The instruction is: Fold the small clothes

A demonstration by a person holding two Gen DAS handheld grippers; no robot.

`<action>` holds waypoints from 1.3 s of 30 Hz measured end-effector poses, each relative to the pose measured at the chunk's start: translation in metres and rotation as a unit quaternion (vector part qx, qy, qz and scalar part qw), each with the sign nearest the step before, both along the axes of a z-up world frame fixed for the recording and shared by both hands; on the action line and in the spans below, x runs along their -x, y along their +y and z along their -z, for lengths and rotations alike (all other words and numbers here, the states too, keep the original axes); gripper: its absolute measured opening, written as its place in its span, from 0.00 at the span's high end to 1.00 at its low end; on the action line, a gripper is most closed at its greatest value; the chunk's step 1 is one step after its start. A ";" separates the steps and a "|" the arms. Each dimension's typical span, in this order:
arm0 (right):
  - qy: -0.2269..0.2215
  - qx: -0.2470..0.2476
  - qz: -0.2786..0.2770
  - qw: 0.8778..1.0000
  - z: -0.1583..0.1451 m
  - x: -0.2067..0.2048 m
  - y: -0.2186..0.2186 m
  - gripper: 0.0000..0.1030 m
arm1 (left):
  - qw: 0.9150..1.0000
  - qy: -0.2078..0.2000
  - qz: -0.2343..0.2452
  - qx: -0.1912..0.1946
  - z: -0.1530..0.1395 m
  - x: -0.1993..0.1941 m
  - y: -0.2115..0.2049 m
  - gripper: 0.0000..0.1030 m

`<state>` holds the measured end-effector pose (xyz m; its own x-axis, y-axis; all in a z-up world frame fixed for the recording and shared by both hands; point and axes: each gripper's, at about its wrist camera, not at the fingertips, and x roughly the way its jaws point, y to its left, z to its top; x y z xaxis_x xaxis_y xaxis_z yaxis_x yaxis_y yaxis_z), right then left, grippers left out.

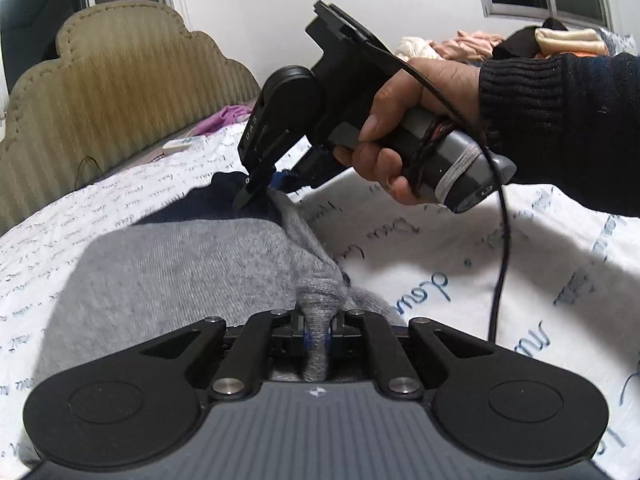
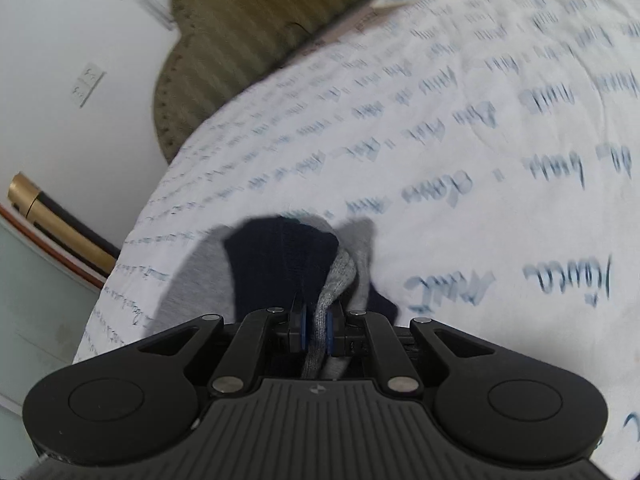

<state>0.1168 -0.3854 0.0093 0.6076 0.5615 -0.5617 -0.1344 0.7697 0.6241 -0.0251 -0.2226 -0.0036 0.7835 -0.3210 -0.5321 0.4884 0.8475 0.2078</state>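
A small grey knit garment (image 1: 180, 268) with a dark navy part (image 1: 208, 204) lies on the white bed cover (image 1: 460, 272). My left gripper (image 1: 317, 334) is shut on a bunched grey edge of it at the near end. My right gripper (image 1: 250, 196), held by a hand in a dark sleeve, pinches the far end where grey meets navy. In the right wrist view my right gripper (image 2: 316, 330) is shut on a grey fold (image 2: 340, 276), with the navy part (image 2: 280, 256) just ahead. The cloth runs taut between the two grippers.
A padded olive headboard (image 1: 120, 92) stands at the far left of the bed. A purple cloth (image 1: 230, 116) lies by it. A pile of clothes (image 1: 520, 46) sits at the far right. The right gripper's black cable (image 1: 502, 248) hangs over the cover.
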 end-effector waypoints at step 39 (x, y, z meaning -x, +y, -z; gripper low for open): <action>0.001 -0.092 0.061 0.994 0.007 0.197 0.038 0.81 | 0.999 0.015 -0.047 -0.002 -0.011 0.030 0.151 0.44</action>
<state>-0.0805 -0.3477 0.0021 0.6766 0.5768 -0.4578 -0.0450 0.6529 0.7561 -0.0551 -0.0718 0.0071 0.7942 -0.2454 -0.5559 0.4129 0.8891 0.1974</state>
